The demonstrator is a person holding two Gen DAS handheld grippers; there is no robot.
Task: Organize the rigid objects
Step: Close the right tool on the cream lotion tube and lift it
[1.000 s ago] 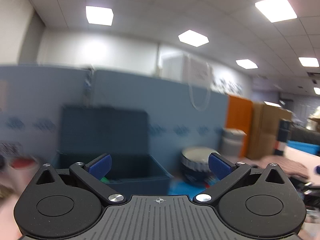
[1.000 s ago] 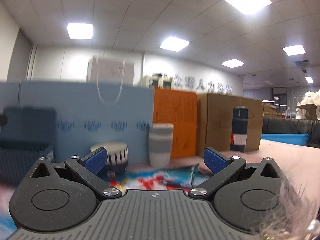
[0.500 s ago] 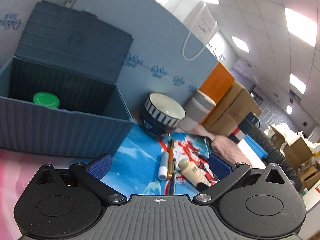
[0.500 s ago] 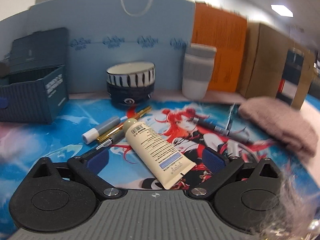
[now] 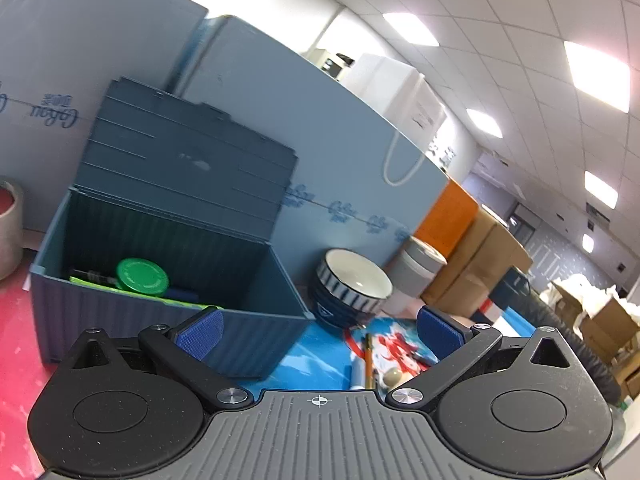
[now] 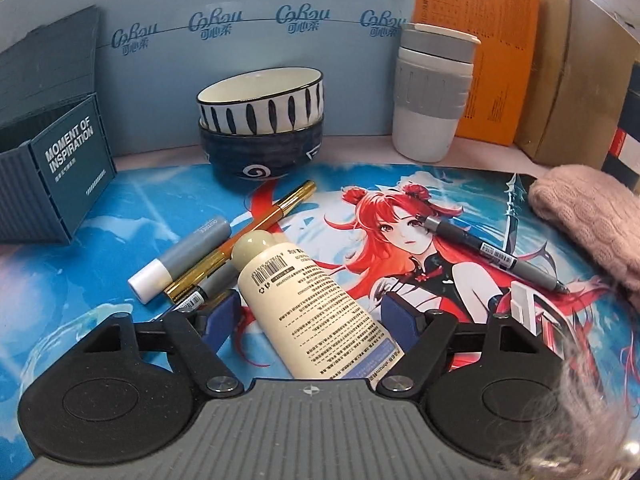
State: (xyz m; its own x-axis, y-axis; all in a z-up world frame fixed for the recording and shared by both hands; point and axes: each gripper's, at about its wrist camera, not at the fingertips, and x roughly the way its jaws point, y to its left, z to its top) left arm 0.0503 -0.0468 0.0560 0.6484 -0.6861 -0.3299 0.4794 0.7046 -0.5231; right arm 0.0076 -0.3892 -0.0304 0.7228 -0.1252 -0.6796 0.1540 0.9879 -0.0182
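The cream tube [image 6: 308, 300] lies on the printed mat [image 6: 440, 200] just in front of the stacked bowls [image 6: 260, 120], its cap toward them, its body between the jaws of the right gripper [image 6: 308, 320]; those jaws are closing around it, with a sliver of mat visible on each side, so the pads do not appear to press yet. The left gripper [image 5: 320, 330] hangs released and empty before the open blue box [image 5: 256, 336], which stands left of the bowls and already holds a green lid [image 5: 142, 276].

The risk, by the look of it: the tube sits aslant in the jaws and touches the gold pen [image 6: 256, 236] and grey marker [image 6: 180, 258] beside its cap; a skewed clamp could squirt it sideways or drag those along.

Room is tight left of the tube, freer to its right, where only a grey pen [image 6: 492, 254] lies on open mat; the box's near wall is the edge to clear.
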